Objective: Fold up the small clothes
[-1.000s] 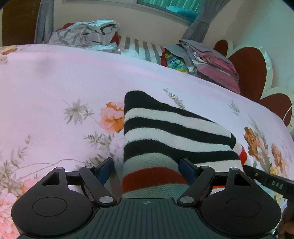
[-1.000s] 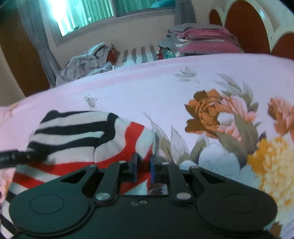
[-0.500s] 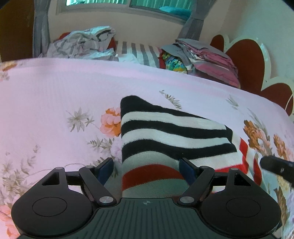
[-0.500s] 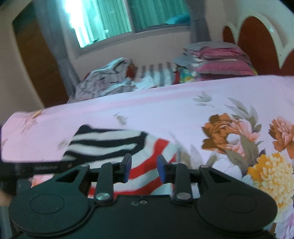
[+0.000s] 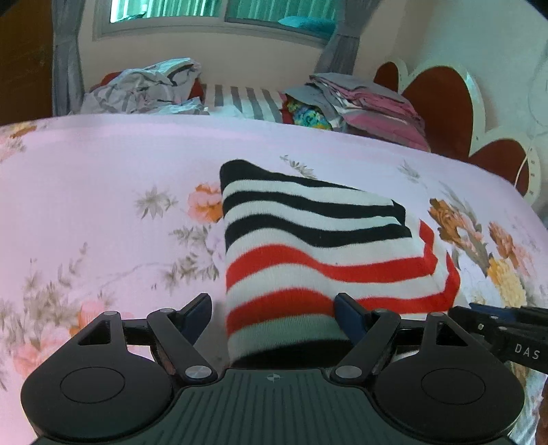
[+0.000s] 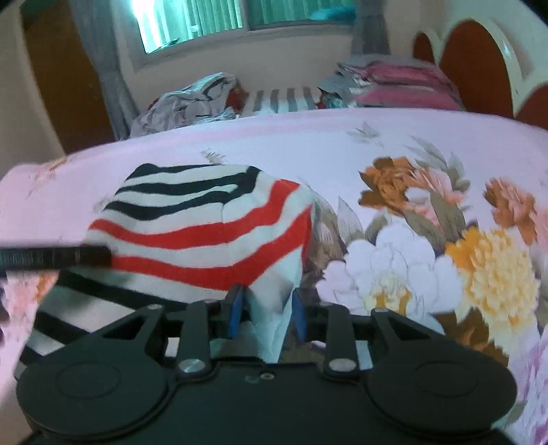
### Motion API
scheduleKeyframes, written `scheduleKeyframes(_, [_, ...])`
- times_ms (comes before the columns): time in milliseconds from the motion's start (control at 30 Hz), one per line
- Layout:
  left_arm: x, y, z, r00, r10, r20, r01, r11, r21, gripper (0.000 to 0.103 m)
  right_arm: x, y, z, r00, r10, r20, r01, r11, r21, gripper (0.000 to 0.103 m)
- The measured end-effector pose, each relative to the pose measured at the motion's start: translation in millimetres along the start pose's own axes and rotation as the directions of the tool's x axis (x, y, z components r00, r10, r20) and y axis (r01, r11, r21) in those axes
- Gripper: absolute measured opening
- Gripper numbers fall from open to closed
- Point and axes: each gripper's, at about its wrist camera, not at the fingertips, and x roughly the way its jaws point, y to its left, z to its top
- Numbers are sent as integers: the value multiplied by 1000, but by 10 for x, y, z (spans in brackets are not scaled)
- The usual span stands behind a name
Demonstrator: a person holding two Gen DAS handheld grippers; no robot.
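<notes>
A small knitted garment (image 5: pixel 308 246) with black, white and red stripes lies folded on the pink floral bedspread (image 5: pixel 102 191). My left gripper (image 5: pixel 274 313) is open, with its near edge between the fingers. In the right wrist view the garment (image 6: pixel 205 219) lies left of centre. My right gripper (image 6: pixel 265 309) is open, its blue pads either side of the garment's pale near corner. The right gripper's finger (image 5: pixel 507 325) shows at the right edge of the left wrist view, and the left gripper's finger (image 6: pixel 54 256) crosses the right wrist view's left edge.
Beyond the bed's far edge lie a crumpled grey and white cloth heap (image 5: pixel 147 89), a striped pillow (image 5: pixel 246 99) and a stack of folded pink and grey clothes (image 5: pixel 370 106). A red and white headboard (image 5: pixel 445 102) stands at the right. A window (image 6: pixel 219 20) is behind.
My right gripper was shut on the garment's red-striped edge, then opened and pulled back. My left gripper stayed open and drew back, showing more red stripes.
</notes>
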Motion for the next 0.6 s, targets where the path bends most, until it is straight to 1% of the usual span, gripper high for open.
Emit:
scheduleKeyframes(67, [-84,21,-16,1000,-8,-4,8,1000,-24,78,-106,39,-13,1000,4,17,-4,1000,-8,27])
scheduleKeyframes(133, [-217,28,-70,1000,-30,0,30,999,-17,78,-219,38,-51,999,19,29,-19,1000,7,27])
scheduleKeyframes(200, [-324,39,-170,999,-44,-3,44,999,-2,78,-329,37,-134,999,26,33,-26,1000,10,27])
scheduleKeyframes(267, [-392,82,-280,998,-59,-3,59,998,-13,78,-422,14,-230,999,25,35,-26,999,20,28])
scheduleKeyframes(400, [-397,177,-461,996,-84,-33,82,995,-61,78,-515,-50,-372,999,34,25,-36,996,82,26])
scheduleKeyframes(467, [-385,193,-525,995,-89,-35,87,994,-59,78,-541,-47,-429,999,34,18,-35,995,92,26])
scheduleKeyframes(533, [-379,217,-555,995,-92,-35,90,994,-64,81,-586,-38,-477,999,36,23,-38,994,102,26])
scheduleKeyframes(600, [-357,231,-552,995,-94,-39,90,993,-74,84,-521,-35,-538,1000,18,-5,-18,996,86,27])
